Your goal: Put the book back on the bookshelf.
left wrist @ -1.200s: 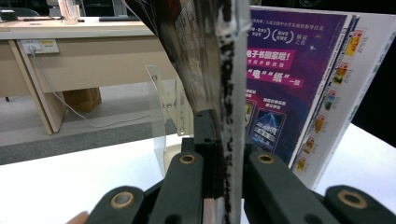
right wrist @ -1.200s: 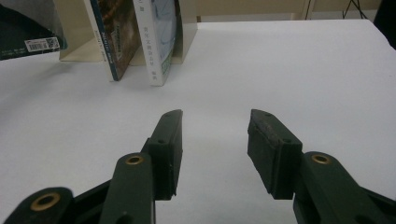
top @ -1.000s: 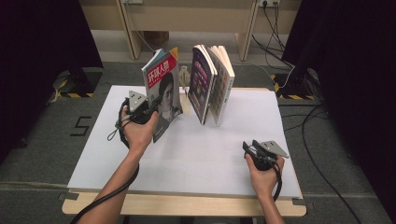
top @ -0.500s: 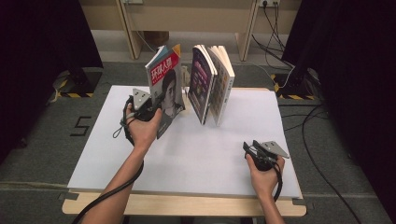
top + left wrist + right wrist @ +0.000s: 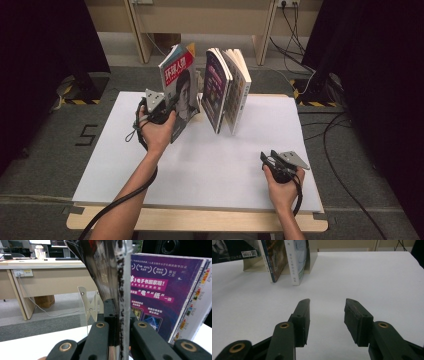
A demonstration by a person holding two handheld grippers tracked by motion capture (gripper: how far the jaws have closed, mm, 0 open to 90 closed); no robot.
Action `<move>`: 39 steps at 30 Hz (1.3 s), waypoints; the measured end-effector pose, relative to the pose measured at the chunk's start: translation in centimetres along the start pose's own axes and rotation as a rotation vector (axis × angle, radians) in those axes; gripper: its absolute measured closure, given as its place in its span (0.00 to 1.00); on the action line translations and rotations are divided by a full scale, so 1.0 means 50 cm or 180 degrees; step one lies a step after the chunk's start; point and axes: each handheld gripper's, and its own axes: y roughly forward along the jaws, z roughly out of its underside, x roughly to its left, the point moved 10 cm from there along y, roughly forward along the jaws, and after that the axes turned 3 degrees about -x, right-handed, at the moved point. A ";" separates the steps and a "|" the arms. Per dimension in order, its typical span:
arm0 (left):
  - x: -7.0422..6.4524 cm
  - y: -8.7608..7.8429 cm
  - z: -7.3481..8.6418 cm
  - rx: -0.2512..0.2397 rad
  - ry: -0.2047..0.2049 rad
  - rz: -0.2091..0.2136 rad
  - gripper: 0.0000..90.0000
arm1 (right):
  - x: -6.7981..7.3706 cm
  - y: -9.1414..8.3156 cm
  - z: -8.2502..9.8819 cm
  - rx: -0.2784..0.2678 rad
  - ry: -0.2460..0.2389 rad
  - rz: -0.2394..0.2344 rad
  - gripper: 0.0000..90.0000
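Thing: thin glossy magazine with red title band and portrait cover [image 5: 180,90], upright, left of standing books [image 5: 227,87]
Left gripper [image 5: 162,111]: clamped on its lower edge
Right gripper [image 5: 272,162]: jaws apart, empty
Handling: light, floppy, slippery; I think grip near spine

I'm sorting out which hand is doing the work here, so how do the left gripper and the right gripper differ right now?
The left gripper is shut on the magazine with the red title, holding it tilted; the right gripper has open jaws with nothing between them. The left gripper is up near the standing books; the right gripper rests low at the near part of the white table. Each is held in one hand and has black jaws.
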 end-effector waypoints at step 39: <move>0.009 0.095 0.035 -0.0081 0.0179 -0.0158 0.96 | -0.002 -0.001 0.004 0.0024 -0.0009 0.0012 0.63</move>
